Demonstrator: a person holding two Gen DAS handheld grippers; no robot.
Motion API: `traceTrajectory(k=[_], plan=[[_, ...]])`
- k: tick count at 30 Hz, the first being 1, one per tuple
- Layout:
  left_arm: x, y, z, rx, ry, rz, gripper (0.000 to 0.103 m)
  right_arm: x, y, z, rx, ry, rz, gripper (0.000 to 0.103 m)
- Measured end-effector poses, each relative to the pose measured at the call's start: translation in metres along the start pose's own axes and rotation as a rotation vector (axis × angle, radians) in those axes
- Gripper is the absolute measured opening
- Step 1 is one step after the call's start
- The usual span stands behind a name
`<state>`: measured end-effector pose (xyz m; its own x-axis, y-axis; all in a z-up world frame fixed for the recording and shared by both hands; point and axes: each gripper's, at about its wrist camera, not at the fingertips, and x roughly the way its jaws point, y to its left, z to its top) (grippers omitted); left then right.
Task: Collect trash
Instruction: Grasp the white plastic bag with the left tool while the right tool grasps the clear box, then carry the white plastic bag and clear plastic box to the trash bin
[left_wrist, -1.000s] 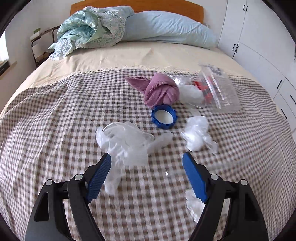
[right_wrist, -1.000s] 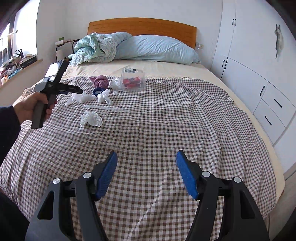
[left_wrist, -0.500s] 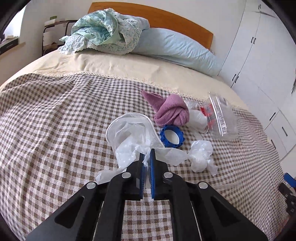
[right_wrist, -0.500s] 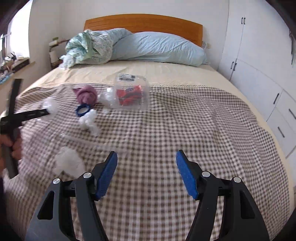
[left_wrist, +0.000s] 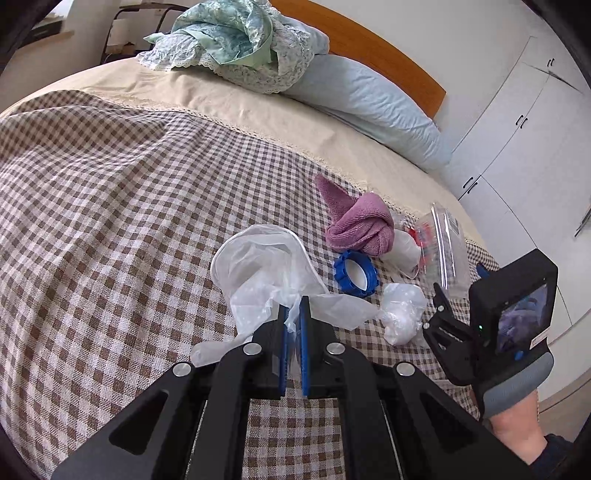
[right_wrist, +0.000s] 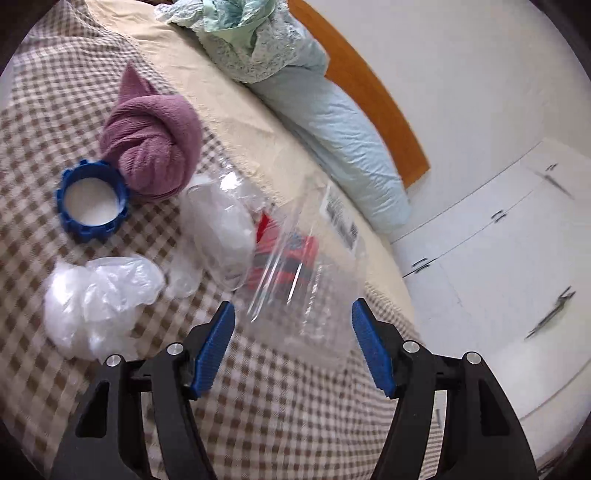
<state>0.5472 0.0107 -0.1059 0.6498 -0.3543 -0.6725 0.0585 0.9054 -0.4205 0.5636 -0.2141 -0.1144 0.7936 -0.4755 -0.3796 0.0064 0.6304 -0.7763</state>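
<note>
While my left gripper (left_wrist: 291, 314) stays out of this, its pads pressed together on a fold of the white plastic bag (left_wrist: 266, 266), my right gripper (right_wrist: 293, 332) does the step in hand: taking the clear plastic container (right_wrist: 310, 280). Right jaws are closing, container's near end between them, pads not yet pressing as far as I can tell; frame is blurred. Container lies tilted on the checked bedspread (left_wrist: 92, 221), red stuff inside, barcode label on its far side.

Doing it well, my judgement: centre the jaws on the container's body, not the thin lip, and close gently, since it looks flimsy, could crush or slip out. Keep clear of the crumpled white wad (right_wrist: 99, 295) to the left, and the other white wad (right_wrist: 218, 221) touching the container's far left side. Blue ring cap (right_wrist: 92, 199) and purple cloth (right_wrist: 155, 147) sit farther back, near each other, not in the way. Left should keep the bag's mouth reachable for the drop.
</note>
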Motion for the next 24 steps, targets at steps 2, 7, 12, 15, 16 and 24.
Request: traceTrajectory(k=[2, 7, 12, 15, 16, 24], plan=[[-0.001, 0.001, 0.0, -0.01, 0.0, -0.006, 0.002, 0.004, -0.014, -0.001, 0.057, 0.042, -0.006, 0.024], [-0.009, -0.001, 0.002, -0.002, -0.013, 0.001, 0.002, -0.018, -0.079, -0.014, 0.245, 0.042, 0.083, 0.02], [-0.031, -0.028, -0.003, 0.066, -0.015, 0.031, 0.002, -0.06, -0.166, -0.056, 0.476, 0.062, 0.209, 0.008], [-0.056, -0.053, -0.011, 0.122, -0.003, 0.031, 0.002, -0.088, -0.205, -0.085, 0.597, 0.069, 0.31, 0.008], [-0.068, -0.064, -0.012, 0.153, 0.001, 0.028, 0.002, -0.099, -0.219, -0.096, 0.633, 0.067, 0.333, 0.008], [-0.182, -0.127, -0.066, 0.236, -0.062, -0.032, 0.002, -0.189, -0.26, -0.172, 0.748, 0.019, 0.404, 0.008]])
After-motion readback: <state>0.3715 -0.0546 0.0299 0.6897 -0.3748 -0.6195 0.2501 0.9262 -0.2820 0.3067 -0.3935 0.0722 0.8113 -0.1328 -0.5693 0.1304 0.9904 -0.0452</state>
